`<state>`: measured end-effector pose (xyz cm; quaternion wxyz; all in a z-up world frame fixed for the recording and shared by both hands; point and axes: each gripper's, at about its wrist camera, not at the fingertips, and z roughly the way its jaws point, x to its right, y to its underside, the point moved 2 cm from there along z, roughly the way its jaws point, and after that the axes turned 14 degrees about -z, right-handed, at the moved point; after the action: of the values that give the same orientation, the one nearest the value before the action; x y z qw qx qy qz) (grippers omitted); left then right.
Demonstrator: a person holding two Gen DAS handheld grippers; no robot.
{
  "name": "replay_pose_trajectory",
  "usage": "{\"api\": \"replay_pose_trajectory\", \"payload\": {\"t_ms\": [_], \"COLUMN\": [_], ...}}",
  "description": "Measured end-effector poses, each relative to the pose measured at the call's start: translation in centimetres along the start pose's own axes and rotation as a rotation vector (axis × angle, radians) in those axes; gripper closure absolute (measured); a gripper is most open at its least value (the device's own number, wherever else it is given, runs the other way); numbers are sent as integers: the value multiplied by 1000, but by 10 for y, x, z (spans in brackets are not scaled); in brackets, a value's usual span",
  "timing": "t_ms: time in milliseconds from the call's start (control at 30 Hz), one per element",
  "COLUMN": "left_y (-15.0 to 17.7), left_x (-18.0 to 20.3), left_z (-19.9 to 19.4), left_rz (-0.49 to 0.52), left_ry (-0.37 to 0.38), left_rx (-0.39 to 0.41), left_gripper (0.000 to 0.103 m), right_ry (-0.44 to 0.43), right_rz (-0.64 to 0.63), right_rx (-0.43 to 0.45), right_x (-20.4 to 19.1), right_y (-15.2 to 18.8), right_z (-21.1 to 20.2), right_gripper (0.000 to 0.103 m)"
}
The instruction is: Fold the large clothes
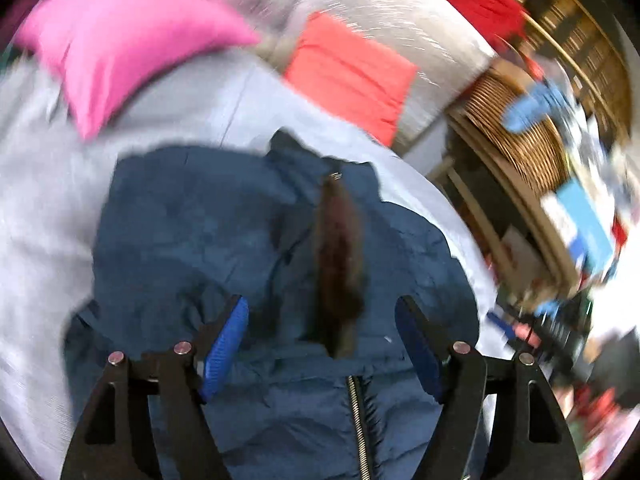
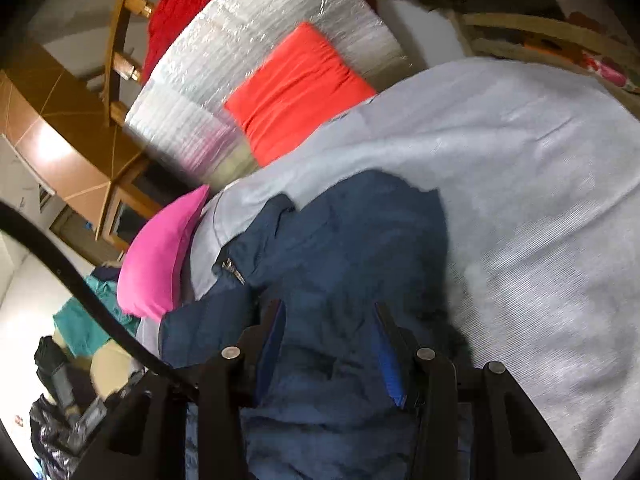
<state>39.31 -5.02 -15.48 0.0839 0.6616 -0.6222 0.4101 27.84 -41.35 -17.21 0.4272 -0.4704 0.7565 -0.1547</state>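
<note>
Watching from the side of the bed, the big navy jacket [image 1: 256, 240] is lying bunched on the pale grey bedcover [image 1: 36, 208], roughly mid-bed, with a pink pillow [image 1: 120, 40] and an orange-red cushion [image 1: 352, 80] further up near the silver mat. The left claw [image 1: 322, 344] is standing wide apart with nothing pinched in it, just hovering right above the jacket, the blue pads either side of the dark fur strip [image 1: 340, 264] and the zipper [image 1: 358, 412]. That zipper and fur line run pretty much straight away from the left claw, so the jacket's long axis points ahead of it rather than across. The right claw [image 2: 330, 344] looks like it's clamped on a thick fold of the same jacket, fabric filling the gap between its pads, though the view's dark so I wouldn't swear how tight it is. My guess is the left hand is the free one and sits closest to the front opening, so the next grab probably falls to it, somewhere along that zipper edge.
</note>
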Motion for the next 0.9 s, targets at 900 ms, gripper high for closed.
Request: {"api": "replay_pose_trajectory", "payload": {"t_ms": [900], "left_y": [29], "left_x": [133], "left_z": [-25], "left_rz": [275], "left_ry": [109], "left_rx": [117], "left_gripper": [27], "right_ry": [-111], "right_rz": [96], "right_rx": [0], "right_x": [51], "right_y": [-9], "right_z": [-28], "right_gripper": [55]}}
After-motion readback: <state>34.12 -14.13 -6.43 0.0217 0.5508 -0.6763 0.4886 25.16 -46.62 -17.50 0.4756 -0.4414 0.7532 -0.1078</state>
